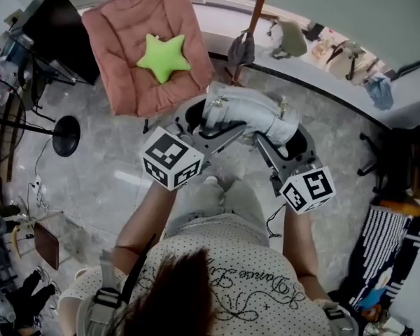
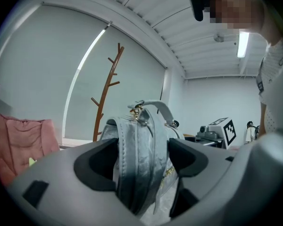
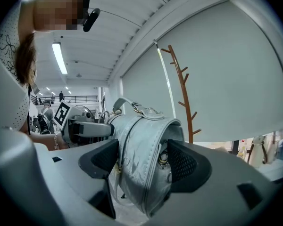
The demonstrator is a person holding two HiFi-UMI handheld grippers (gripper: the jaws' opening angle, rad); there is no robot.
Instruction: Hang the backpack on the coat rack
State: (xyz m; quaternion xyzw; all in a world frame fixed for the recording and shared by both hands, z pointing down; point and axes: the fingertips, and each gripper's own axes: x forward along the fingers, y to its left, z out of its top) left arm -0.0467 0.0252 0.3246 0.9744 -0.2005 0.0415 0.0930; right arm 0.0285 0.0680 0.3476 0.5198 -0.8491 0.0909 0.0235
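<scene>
A person grips a silver-grey backpack from both sides above the grey stone floor. The left hand-held gripper is clamped on one flank of the bag and the right hand-held gripper on the other. In both gripper views the jaws press into the fabric, and the top handle arches clear above them. The wooden coat rack stands near, at 12 o'clock from the bag in the head view, against a pale blind, with its upper pegs bare in both gripper views. A pink cushion bearing a green star lies at 10 o'clock, its near edge just beside the left hand-held gripper. A strip of open floor separates the bag from the rack's foot.
</scene>
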